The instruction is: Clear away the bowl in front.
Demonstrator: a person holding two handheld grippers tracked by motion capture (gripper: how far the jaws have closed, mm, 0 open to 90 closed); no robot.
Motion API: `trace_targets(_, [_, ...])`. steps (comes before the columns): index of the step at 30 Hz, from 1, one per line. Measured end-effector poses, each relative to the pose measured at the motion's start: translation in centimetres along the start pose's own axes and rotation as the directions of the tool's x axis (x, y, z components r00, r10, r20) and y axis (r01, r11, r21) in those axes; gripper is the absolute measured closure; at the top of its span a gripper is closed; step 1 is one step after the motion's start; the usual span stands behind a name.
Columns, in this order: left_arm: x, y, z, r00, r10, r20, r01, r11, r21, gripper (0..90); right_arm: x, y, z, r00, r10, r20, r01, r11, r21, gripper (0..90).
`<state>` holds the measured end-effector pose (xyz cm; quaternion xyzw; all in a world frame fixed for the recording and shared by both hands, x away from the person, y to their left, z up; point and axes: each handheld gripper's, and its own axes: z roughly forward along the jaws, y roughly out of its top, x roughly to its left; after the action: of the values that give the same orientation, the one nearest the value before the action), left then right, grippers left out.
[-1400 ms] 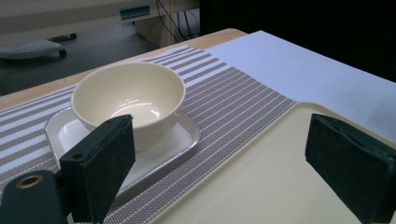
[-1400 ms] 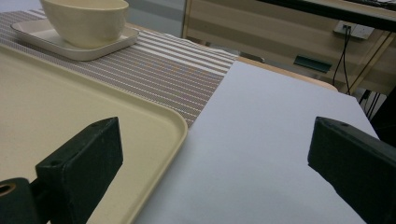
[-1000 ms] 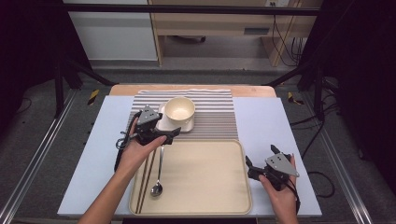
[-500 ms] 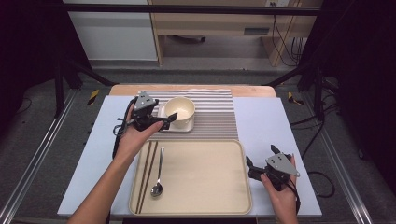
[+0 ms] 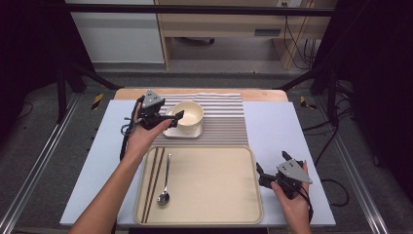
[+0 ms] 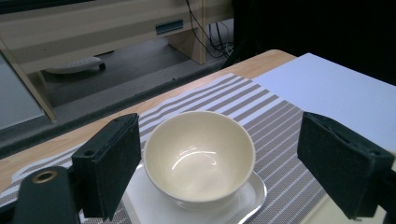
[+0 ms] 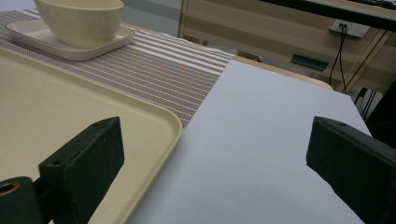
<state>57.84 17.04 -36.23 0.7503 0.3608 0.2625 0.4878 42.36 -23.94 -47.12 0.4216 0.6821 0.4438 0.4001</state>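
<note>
Left tongs (image 5: 171, 118) reached the bowl (image 5: 188, 115), spread but narrowing; right tongs (image 5: 271, 168) gape; no writing.

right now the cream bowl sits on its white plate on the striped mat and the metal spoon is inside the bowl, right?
Not quite. The metal spoon lies on the beige tray beside the dark chopsticks, as the high view shows. The cream bowl is empty on its white plate.

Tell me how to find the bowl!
Look at the striped mat at the far side of the table, behind the big tray. On its left part sits a small white plate, and the bowl stands on that. It is the only round, deep, cream thing; the spoon and chopsticks lie in the tray.
</note>
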Motion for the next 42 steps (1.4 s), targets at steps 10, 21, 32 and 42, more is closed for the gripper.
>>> trace_targets(10, [1.4, -0.6, 2.0, 0.9977, 0.001, -0.067, 0.0, 0.9999, 0.016, 15.9, 0.0, 0.1, 0.0, 0.9999, 0.004, 0.015, -0.004, 1.0, 0.005, 4.8])
trace_targets(21, [2.3, -1.4, 3.4, 0.9944, -0.008, -0.105, 0.01, 0.9998, 0.018, 17.2, 0.1, 0.2, -0.2, 0.9999, -0.009, 0.005, 0.009, 1.0, -0.005, 4.8])
trace_targets(32, [3.1, -2.2, 4.4, 0.9909, -0.026, -0.132, 0.033, 0.9978, 0.057, 19.8, 0.0, 0.2, -0.3, 0.9999, -0.009, 0.006, 0.009, 1.0, -0.006, 4.9])
trace_targets(42, [2.8, -2.6, 5.1, 0.9896, -0.023, -0.142, 0.038, 0.9939, 0.104, 27.9, 0.0, 0.2, -0.4, 1.0, -0.003, 0.003, 0.003, 1.0, -0.007, 4.9])
